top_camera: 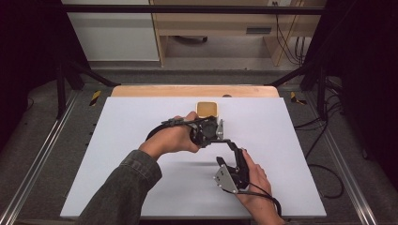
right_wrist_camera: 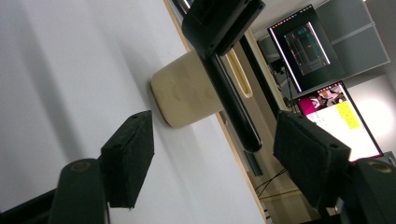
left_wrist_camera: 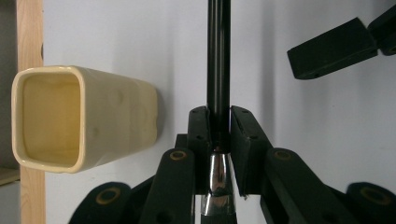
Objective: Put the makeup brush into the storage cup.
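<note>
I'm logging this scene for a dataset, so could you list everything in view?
Cup: one, cream-yellow, square-mouthed, at the table's far edge.
Black rod with a chrome ferrule: one, clamped in the left claw, likely a brush handle.
Table: one, white top with a wooden far edge.
Monitors: two, lit, in the room's background.
Cables: black, on the floor at right.
Left claw: black, shut on the rod beside the cup.
Right claw: black, open, near the rod's free end.

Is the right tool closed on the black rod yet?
No: the right tool stands open, its jaws apart and empty, while the left tool grips the rod.
</note>
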`<state>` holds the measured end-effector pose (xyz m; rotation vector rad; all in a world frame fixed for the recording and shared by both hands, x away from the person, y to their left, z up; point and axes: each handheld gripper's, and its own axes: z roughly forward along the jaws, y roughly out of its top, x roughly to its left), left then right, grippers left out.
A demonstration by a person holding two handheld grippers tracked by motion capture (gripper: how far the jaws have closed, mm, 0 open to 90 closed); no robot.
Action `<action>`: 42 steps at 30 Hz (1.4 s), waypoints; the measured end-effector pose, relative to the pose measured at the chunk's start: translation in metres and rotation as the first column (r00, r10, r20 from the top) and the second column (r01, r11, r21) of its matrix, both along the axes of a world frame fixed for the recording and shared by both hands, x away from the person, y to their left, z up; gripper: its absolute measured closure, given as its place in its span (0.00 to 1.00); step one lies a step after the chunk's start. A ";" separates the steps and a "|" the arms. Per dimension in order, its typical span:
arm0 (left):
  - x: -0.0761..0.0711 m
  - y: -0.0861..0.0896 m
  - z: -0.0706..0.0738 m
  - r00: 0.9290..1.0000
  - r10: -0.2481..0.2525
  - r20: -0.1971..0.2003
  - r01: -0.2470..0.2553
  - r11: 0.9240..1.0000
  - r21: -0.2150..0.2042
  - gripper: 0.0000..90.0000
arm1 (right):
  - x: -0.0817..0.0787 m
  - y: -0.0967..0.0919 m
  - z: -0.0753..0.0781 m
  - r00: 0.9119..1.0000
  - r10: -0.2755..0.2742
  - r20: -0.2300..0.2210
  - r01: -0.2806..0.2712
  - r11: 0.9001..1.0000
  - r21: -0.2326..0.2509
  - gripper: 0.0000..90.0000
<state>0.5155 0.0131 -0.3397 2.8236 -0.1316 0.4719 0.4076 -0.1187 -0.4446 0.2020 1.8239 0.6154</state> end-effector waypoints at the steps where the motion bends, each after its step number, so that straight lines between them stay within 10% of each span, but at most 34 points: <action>1: 0.000 0.000 0.001 1.000 -0.001 0.002 0.001 1.000 0.004 0.87 | 0.000 0.001 -0.001 1.000 -0.009 -0.001 0.009 1.000 0.012 0.33; 42: -0.009 -0.009 -0.002 0.999 -0.027 -0.020 0.027 0.999 0.024 0.87 | 0.003 0.012 -0.001 0.995 0.016 0.094 0.004 0.977 -0.211 0.55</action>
